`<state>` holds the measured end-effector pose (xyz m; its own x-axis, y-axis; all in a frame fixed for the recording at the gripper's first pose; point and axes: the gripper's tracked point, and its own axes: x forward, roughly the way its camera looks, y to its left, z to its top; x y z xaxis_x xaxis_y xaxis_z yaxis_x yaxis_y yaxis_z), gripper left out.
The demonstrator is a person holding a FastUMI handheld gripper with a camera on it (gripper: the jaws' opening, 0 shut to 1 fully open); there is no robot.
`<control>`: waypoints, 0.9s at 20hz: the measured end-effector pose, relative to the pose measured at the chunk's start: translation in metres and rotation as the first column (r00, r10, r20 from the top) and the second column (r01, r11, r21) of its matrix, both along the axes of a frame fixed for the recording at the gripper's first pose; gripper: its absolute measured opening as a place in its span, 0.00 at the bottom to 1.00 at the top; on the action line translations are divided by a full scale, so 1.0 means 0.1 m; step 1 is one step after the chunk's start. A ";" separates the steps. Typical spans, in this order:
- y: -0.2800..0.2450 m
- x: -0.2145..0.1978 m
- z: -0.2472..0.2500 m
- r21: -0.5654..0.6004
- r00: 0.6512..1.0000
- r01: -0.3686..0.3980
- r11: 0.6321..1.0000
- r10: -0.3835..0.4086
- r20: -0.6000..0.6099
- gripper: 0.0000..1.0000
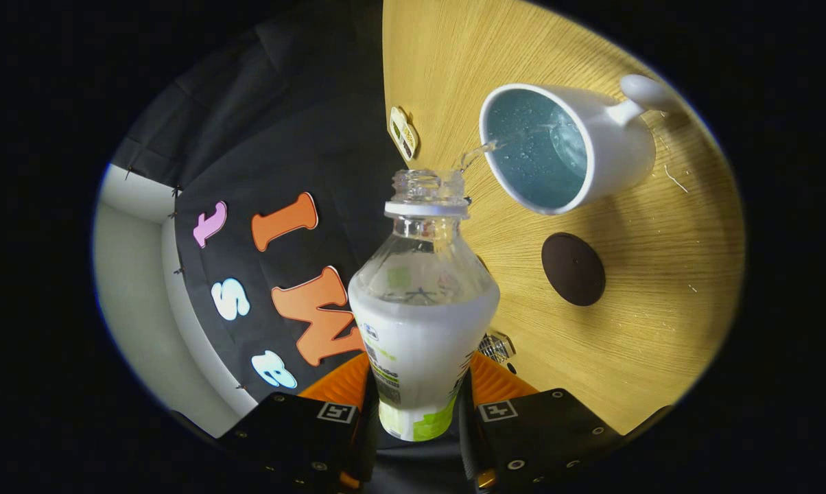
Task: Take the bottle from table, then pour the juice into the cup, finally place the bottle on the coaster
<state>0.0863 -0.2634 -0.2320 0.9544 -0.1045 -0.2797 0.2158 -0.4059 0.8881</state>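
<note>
My gripper is shut on a clear plastic bottle with a white and green label, one finger on each side of its lower body. The bottle has no cap and is tipped over sideways toward the table. From its open mouth a thin clear stream runs over the rim of a white mug with a blue inside, just beyond the bottle. Drops cling to the mug's inner wall. A round dark brown coaster lies on the wooden table beside the mug, bare.
A small white and yellow tag sits at the table's edge near the bottle's mouth. A shiny crumpled bit lies on the wood close to my fingers. The black booth wall hangs past the table's edge.
</note>
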 end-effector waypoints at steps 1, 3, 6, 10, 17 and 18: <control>0.00 -0.02 0.00 0.004 1.000 0.002 1.000 -0.001 -0.002 0.50; -0.02 -0.02 0.02 0.011 1.000 0.002 1.000 -0.002 -0.008 0.50; -0.05 -0.01 0.07 0.023 1.000 0.008 1.000 -0.008 -0.003 0.50; -0.05 -0.01 0.10 0.053 1.000 0.013 0.999 -0.013 0.000 0.50; -0.10 0.01 0.28 0.079 0.999 0.026 0.997 -0.029 0.040 0.50; -0.11 0.01 0.30 0.082 0.999 0.028 0.996 -0.031 0.044 0.50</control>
